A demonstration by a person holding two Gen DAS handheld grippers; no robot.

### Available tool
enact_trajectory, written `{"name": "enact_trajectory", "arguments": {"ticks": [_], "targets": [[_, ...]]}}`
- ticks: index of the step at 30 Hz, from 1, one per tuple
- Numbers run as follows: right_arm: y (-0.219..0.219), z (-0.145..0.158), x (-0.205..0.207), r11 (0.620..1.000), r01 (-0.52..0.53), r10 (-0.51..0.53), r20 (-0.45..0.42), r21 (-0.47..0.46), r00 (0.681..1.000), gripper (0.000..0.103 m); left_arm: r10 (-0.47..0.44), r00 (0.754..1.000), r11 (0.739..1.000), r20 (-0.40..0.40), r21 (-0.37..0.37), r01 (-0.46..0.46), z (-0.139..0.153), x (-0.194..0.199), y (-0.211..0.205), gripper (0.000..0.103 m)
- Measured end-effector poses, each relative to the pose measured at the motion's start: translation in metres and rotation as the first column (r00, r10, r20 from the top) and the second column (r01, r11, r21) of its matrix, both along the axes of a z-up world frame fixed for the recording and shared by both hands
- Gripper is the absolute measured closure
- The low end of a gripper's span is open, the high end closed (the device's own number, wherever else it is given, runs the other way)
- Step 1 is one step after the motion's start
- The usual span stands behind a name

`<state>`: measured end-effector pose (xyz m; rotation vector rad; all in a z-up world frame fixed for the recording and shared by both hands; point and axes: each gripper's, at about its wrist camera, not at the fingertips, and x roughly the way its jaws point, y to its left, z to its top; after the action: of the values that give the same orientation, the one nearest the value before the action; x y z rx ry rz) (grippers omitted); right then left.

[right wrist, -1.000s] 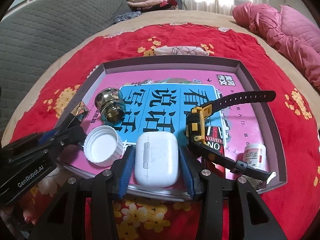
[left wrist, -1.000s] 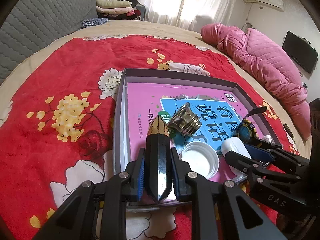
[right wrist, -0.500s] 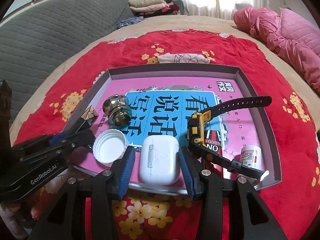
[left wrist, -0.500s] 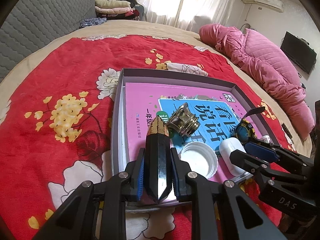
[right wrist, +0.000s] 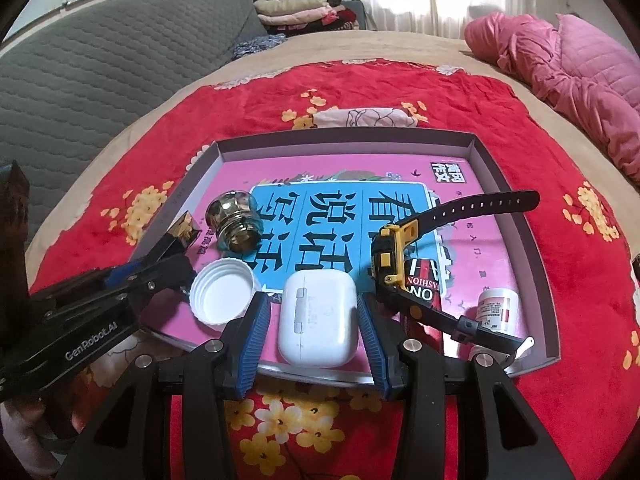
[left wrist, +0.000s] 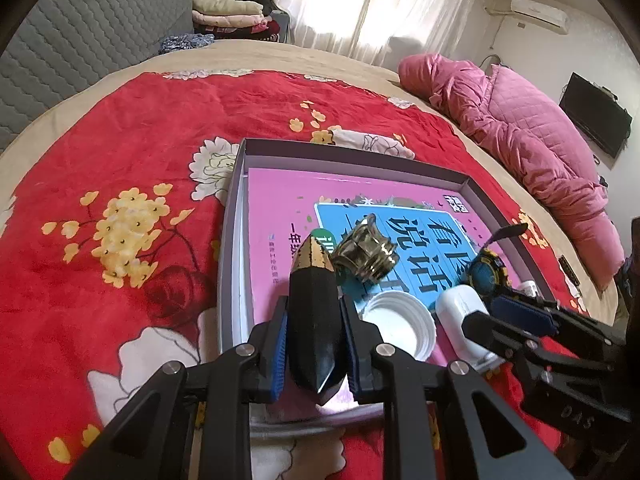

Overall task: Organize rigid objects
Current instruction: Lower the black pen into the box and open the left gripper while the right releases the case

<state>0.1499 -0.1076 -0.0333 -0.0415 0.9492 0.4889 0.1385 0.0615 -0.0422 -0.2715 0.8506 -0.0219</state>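
Note:
A grey tray [left wrist: 230, 216] [right wrist: 476, 148] lined with a pink book lies on the red floral blanket. My left gripper [left wrist: 314, 344] is shut on a black crystal with a gold tip [left wrist: 314, 300], over the tray's near left corner; it shows in the right wrist view [right wrist: 182, 236]. My right gripper [right wrist: 316, 320] is open, its pads a little apart from a white earbud case [right wrist: 318, 316] [left wrist: 460, 312] lying in the tray. Also in the tray: a metal knob [right wrist: 234, 224] [left wrist: 366, 252], a white cap [right wrist: 224, 290] [left wrist: 400, 326], a yellow-black watch [right wrist: 400, 260] [left wrist: 486, 270], a small white jar [right wrist: 496, 306].
A pink quilt [left wrist: 520, 140] [right wrist: 568, 64] lies at the far right of the bed. A grey padded headboard [left wrist: 80, 36] [right wrist: 100, 68] and folded clothes [left wrist: 228, 16] [right wrist: 300, 8] stand at the far left. A small folded cloth [right wrist: 364, 118] lies behind the tray.
My right gripper has opened off the earbud case, which now lies in the tray, and has drawn back slightly. My left gripper still holds the crystal, almost unmoved.

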Motion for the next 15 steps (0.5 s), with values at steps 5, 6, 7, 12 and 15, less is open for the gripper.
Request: {"name": "enact_trajectory", "arguments": {"ticks": [5,6,7,12,15], "targets": [[0.0,0.0,-0.002,1.0,-0.004,0.004,0.003,-0.005,1.0,0.056,-0.003,1.0,1.0,-0.001,0.012,0.003,-0.001,0.004,-0.001,0.076],[-0.001,0.0,-0.002,1.0,-0.003,0.003,0.004,-0.004,1.0,0.056,-0.007,1.0,1.0,-0.002,0.014,0.007,-0.001,0.004,-0.002,0.076],[-0.001,0.001,-0.002,1.0,-0.002,0.002,0.004,-0.005,1.0,0.056,-0.012,1.0,1.0,-0.002,0.017,0.012,-0.001,0.004,-0.003,0.074],[-0.002,0.002,-0.003,1.0,0.001,-0.001,0.004,-0.003,1.0,0.056,-0.031,0.999,0.999,-0.01,0.036,0.032,-0.001,0.003,-0.008,0.071],[-0.002,0.003,-0.003,1.0,0.002,-0.002,0.002,-0.005,1.0,0.056,-0.038,0.999,0.998,-0.013,0.045,0.039,-0.001,0.002,-0.01,0.071]]}}
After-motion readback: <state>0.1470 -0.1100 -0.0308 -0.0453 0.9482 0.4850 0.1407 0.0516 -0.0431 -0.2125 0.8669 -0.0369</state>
